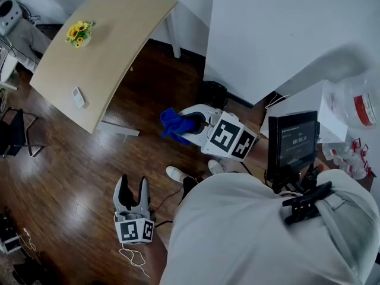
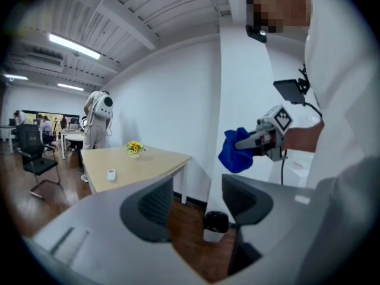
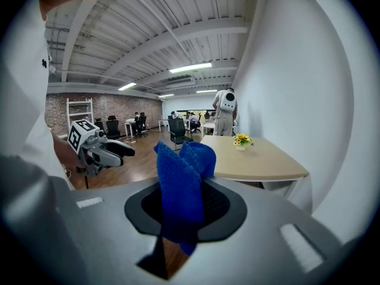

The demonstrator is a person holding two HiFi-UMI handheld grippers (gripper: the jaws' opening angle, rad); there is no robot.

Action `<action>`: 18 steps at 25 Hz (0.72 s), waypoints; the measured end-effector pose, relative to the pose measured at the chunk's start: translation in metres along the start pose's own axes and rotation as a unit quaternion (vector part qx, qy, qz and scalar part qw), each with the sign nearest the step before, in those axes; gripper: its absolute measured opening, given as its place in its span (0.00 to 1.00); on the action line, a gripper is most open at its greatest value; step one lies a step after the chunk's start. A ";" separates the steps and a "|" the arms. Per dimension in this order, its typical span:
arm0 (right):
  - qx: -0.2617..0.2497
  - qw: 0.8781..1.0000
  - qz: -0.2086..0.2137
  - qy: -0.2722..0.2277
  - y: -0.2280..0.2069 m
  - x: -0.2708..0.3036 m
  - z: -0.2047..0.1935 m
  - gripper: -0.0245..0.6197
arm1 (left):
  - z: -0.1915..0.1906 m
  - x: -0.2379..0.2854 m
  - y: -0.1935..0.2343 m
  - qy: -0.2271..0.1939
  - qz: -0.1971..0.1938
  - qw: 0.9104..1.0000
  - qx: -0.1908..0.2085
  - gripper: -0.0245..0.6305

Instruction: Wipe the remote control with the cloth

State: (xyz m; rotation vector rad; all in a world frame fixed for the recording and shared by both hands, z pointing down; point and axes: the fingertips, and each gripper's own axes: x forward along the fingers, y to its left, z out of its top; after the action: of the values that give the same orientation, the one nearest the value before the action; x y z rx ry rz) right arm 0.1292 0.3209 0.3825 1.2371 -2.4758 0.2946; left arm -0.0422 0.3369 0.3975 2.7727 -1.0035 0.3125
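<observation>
Closest to the head camera, a person's pale shirt (image 1: 249,230) fills the lower right of the view. Just beyond it, the left gripper (image 1: 132,186) hangs over the dark wooden floor (image 1: 65,177), well short of the table (image 1: 119,34). Its jaws stand wide apart with nothing between them, and its own view shows only floor through the gap.

A little farther on, the right gripper (image 1: 187,124) is also short of the table, off its near corner. Its jaws are closed on a blue cloth (image 1: 173,123), which bunches up and pokes out past the jaw tips.

Farthest away stands the light wooden table, well apart from both grippers. The small white remote control (image 1: 78,97) lies flat on it, near the table's end closest to the person, with bare tabletop around it. A small bunch of yellow flowers (image 1: 79,32) sits farther along the table top.

Judging from this, the cloth is in hand but no wiping has begun. Both grippers have yet to reach the table, and the cloth must be brought onto the remote and rubbed across it. The empty gripper could steady the remote.
</observation>
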 end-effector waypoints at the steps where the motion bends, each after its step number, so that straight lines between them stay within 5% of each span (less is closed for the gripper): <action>1: 0.001 1.000 0.001 -0.002 0.000 -0.009 -0.006 0.16 | -0.001 0.001 -0.014 0.000 -0.004 1.000 -0.002 0.46; 6: 0.006 1.000 0.000 -0.014 -0.002 -0.044 -0.026 0.16 | -0.009 0.002 -0.063 0.015 -0.019 1.000 0.018 0.46; 18: -0.001 0.999 -0.017 -0.037 -0.007 -0.097 -0.033 0.16 | -0.014 0.001 -0.108 0.027 -0.025 0.998 0.047 0.45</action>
State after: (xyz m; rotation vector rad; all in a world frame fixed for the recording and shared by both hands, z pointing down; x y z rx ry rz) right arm 0.1955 0.3984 0.3735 1.3103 -2.5123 0.2407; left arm 0.0266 0.4214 0.4016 2.8512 -0.9275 0.4345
